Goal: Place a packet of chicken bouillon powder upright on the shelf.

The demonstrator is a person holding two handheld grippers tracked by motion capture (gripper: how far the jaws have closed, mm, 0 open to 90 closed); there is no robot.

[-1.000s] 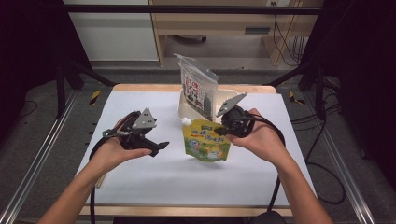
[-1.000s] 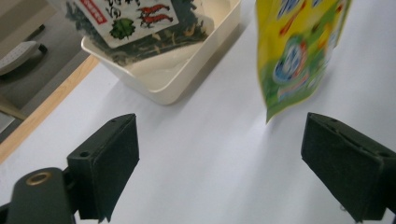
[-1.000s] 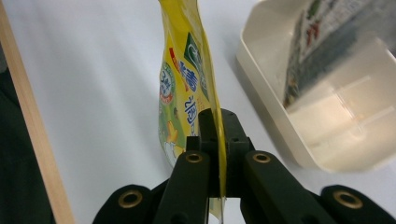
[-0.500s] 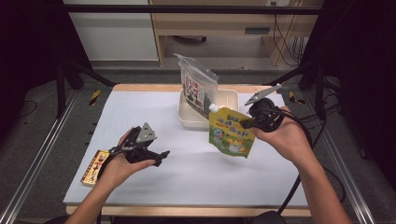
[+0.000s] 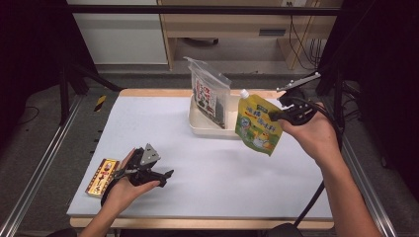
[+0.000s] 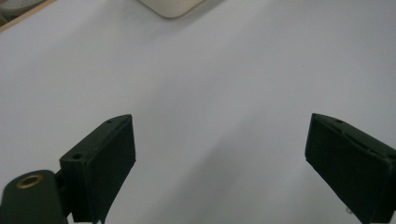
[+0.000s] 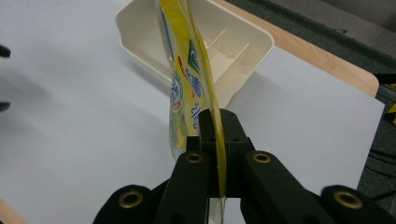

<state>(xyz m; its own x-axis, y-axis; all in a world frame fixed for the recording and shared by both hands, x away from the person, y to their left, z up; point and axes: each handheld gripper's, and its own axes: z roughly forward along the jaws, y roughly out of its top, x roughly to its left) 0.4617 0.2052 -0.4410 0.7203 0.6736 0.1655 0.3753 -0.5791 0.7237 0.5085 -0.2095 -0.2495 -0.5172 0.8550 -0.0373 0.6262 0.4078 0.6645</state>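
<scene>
Your right gripper [image 5: 274, 116] is clamped on the edge of the pouch [image 5: 257, 124], jaws pressed together on the thin film, and it holds the pouch in the air just right of the tray [image 5: 205, 129]. In the right gripper view the pouch [image 7: 187, 88] runs edge-on between the jaws, a flat, glossy yellow-green bag with printed labels and a white screw cap at its upper corner.

Your left gripper [image 5: 165, 176] sits low over the white table [image 5: 148, 123] near your edge, jaws spread wide with nothing between them; the left gripper view shows their ribbed black pads [image 6: 112, 163] over bare sheet.

That tray is a cream plastic tub, rectangular with rounded corners and thin ribs inside [image 7: 224, 44]. A clear packet [image 5: 208, 96] with dark contents and a red-and-white label stands upright in it, leaning slightly, its crinkled top above the rim. The rest of the tub looks empty.

A small flat box [image 5: 102, 176], yellow and red, lies on the table's left edge, just beside your left hand [image 5: 123, 190].
</scene>
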